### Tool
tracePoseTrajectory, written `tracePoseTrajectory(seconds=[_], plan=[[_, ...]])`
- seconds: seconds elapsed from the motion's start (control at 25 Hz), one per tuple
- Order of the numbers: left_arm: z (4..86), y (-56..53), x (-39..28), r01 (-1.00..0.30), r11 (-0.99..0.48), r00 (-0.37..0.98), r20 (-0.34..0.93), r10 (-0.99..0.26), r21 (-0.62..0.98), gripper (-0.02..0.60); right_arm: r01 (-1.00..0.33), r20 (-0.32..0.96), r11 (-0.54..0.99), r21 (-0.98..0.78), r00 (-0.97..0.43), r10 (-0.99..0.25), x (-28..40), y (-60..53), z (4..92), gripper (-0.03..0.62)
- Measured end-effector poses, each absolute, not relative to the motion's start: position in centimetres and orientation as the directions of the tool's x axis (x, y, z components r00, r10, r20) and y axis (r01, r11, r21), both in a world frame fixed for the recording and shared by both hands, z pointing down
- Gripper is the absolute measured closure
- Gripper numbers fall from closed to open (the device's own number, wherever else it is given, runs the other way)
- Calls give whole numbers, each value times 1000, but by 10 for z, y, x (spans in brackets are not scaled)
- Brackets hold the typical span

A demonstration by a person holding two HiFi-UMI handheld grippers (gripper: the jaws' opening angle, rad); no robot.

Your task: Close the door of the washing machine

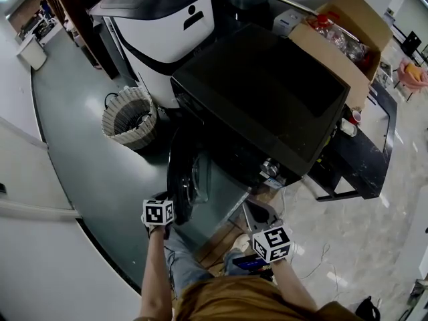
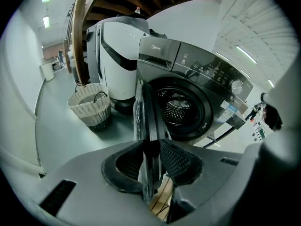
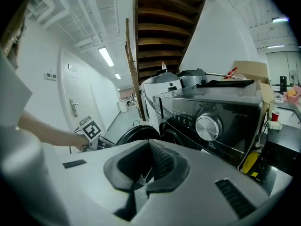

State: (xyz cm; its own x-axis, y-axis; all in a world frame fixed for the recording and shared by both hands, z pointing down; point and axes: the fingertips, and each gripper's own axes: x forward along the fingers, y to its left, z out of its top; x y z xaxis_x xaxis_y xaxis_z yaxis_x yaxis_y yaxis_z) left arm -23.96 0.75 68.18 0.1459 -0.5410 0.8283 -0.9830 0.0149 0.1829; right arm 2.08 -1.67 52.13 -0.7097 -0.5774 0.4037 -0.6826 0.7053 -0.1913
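Observation:
The dark front-loading washing machine (image 1: 267,105) has its round door (image 1: 182,179) swung out towards me, edge-on. In the left gripper view the door's rim (image 2: 146,112) runs straight between the jaws of my left gripper (image 2: 153,159), and both pads press on it. Behind it the steel drum (image 2: 178,108) is exposed. From the head view my left gripper (image 1: 164,216) sits at the door's near edge. My right gripper (image 1: 267,246) hangs in front of the machine's right side, apart from it. Its jaws (image 3: 148,171) are shut with nothing in them, facing the control dial (image 3: 208,125).
A wicker basket (image 1: 129,118) stands on the floor left of the machine, beside a white appliance (image 1: 160,25). An open cardboard box (image 1: 348,32) is behind the machine's right end, and a low black table (image 1: 364,152) stands on its right. Wooden slats (image 1: 221,243) lie under the door.

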Motion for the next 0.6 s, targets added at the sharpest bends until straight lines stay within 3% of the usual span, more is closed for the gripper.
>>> tracePoseTrajectory(seconds=[0.6], plan=[[679,-2,-195,-964,-12,234,823,-518,266,446,-716,394,671,-192,-683,-615,41,-28,516,582]])
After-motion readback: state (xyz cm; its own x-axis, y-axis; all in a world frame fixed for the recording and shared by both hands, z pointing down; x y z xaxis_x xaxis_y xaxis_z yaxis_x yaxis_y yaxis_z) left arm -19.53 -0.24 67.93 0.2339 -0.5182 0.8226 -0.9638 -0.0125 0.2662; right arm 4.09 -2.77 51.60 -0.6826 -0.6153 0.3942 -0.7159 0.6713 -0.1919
